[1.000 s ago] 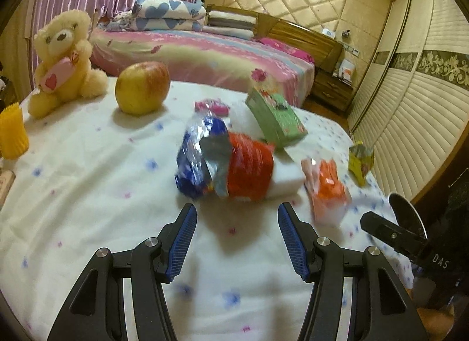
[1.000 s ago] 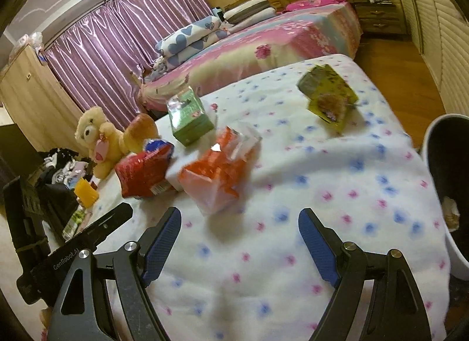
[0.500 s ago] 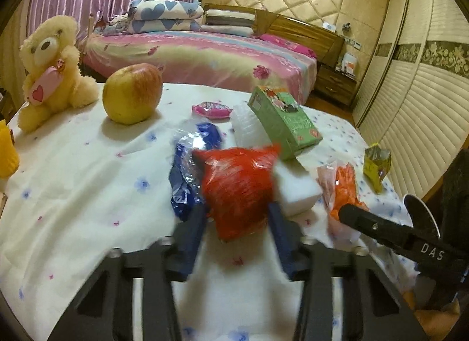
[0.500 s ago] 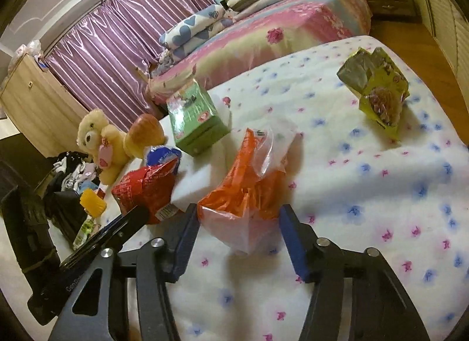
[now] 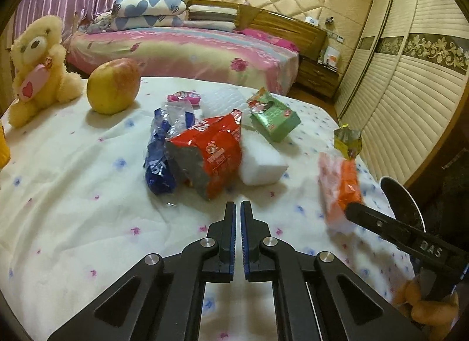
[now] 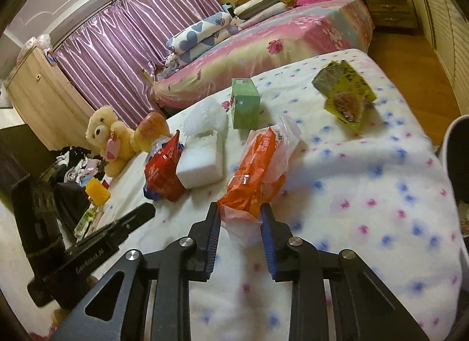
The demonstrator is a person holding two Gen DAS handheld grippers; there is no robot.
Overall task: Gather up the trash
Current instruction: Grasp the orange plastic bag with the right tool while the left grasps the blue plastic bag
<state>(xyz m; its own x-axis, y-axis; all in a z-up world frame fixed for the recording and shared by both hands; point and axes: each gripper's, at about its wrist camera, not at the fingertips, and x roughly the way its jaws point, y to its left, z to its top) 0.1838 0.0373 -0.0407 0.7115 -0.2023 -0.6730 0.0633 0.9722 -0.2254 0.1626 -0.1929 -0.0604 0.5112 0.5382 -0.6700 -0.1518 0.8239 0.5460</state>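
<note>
On the flowered tablecloth (image 5: 73,194) lie a red snack bag (image 5: 214,150) and a blue wrapper (image 5: 159,147). My left gripper (image 5: 238,209) is shut and empty, just in front of the red bag, not touching it. My right gripper (image 6: 240,215) is shut on the near end of an orange plastic bag (image 6: 258,171), also in the left wrist view (image 5: 341,182). A yellow-green snack packet (image 6: 346,97) lies farther right. The red bag also shows in the right wrist view (image 6: 164,168).
A white foam block (image 5: 261,162), green tissue box (image 5: 275,118), pink wrapper (image 5: 184,97), apple (image 5: 114,86) and teddy bear (image 5: 38,68) stand on the table. A white bin (image 6: 457,171) stands at its right edge. A bed (image 5: 181,47) is behind.
My left gripper closed around the red bag, then pulled back shut without it; the bag now stands more upright. My right gripper advanced and closed on the orange bag.
</note>
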